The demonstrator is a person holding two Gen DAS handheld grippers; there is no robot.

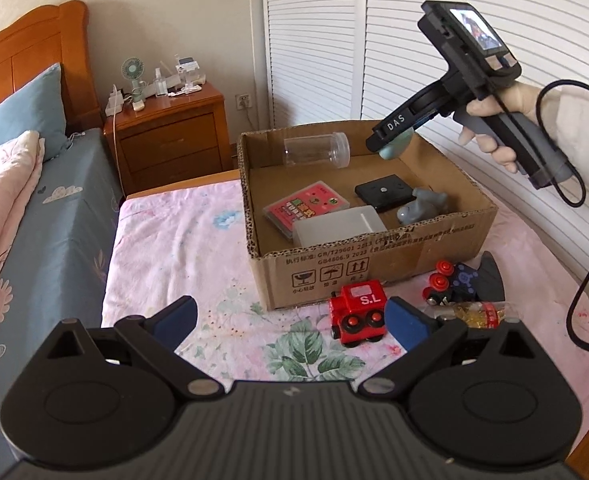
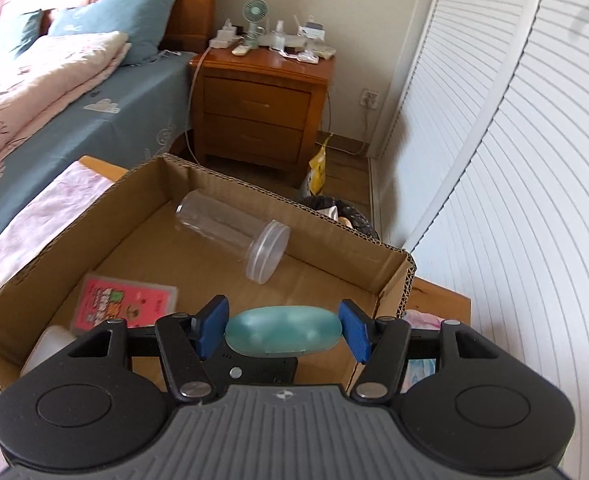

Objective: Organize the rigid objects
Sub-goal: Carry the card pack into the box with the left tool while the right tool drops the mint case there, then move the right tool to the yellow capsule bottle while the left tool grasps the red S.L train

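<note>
Two toy trains [image 1: 359,314], one jar [image 1: 316,149]

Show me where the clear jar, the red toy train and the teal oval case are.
clear jar [image 2: 230,230], right wrist view, middle of its body
red toy train [image 1: 360,314], left wrist view, its side
teal oval case [image 2: 283,330], right wrist view, its centre

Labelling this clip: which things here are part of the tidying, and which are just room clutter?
Job: box, teal case in right gripper, jar, card pack, red train, left gripper.
Clutter: fan, nightstand, pillow.
</note>
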